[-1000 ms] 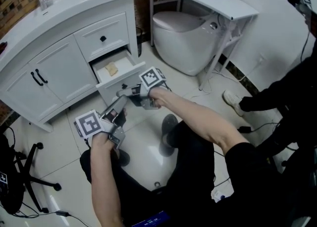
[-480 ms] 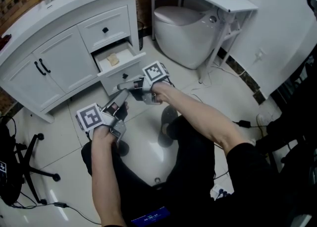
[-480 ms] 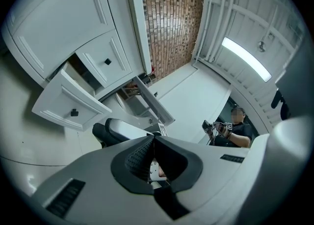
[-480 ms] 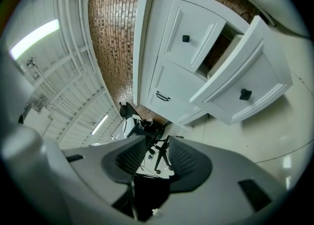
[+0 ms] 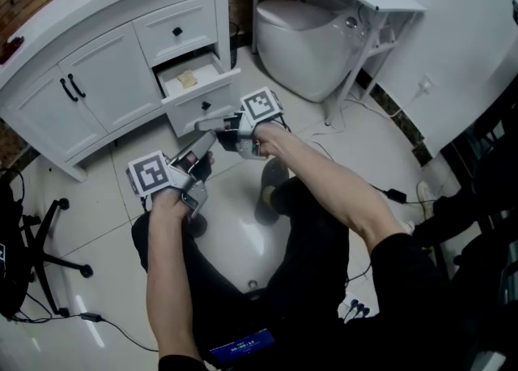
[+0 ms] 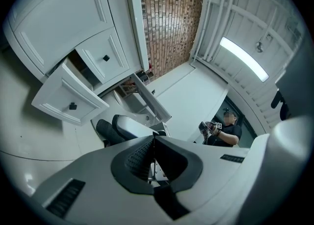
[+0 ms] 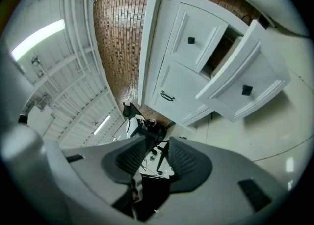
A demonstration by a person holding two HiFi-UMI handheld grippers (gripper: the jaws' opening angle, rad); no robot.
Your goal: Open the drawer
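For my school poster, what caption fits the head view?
The left hand-held gripper and right hand-held gripper hover before a white cabinet whose lower drawer stands open, small tan thing inside.

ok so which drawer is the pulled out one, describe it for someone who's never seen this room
Find the white vanity cabinet beside the toilet; two drawers are stacked at its toilet end. It is the lower drawer, pulled out with a small tan item inside, while the upper drawer sits flush and shut.

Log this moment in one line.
lower drawer: open | left tool: shut, empty, clear of drawer | right tool: slightly open, empty, clear of drawer
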